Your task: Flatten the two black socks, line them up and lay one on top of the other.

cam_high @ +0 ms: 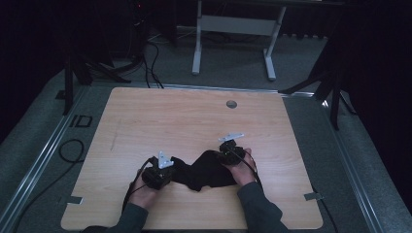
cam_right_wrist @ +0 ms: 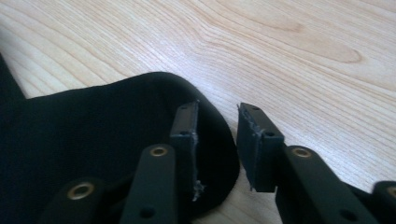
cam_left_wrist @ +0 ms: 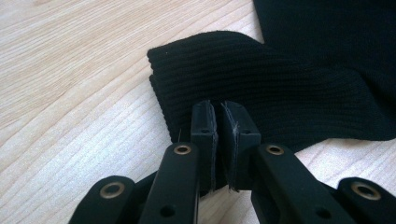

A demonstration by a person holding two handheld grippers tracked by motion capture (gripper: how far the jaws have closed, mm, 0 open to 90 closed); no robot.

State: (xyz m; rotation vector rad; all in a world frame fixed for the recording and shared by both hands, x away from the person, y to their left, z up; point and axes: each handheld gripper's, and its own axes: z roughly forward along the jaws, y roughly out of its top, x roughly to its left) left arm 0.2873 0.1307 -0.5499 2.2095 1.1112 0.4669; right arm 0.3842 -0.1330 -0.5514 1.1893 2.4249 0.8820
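A black knitted sock [cam_high: 204,171] lies crumpled on the wooden table [cam_high: 194,116], near its front edge between the two hands. My left gripper [cam_high: 174,169] is at the sock's left end. In the left gripper view its jaws [cam_left_wrist: 220,116] are pressed together on the edge of the ribbed cuff [cam_left_wrist: 261,79]. My right gripper [cam_high: 219,156] is at the sock's right end. In the right gripper view it [cam_right_wrist: 217,116] stands open, the left finger [cam_right_wrist: 184,126] resting over the rounded end of the sock [cam_right_wrist: 93,126], the right finger [cam_right_wrist: 257,135] over bare wood.
A round cable hole [cam_high: 231,104] sits near the table's far edge. Behind the table stand the white legs of another desk [cam_high: 233,29], dark stand legs [cam_high: 335,87] at the right, and cables [cam_high: 150,63] on the grey floor.
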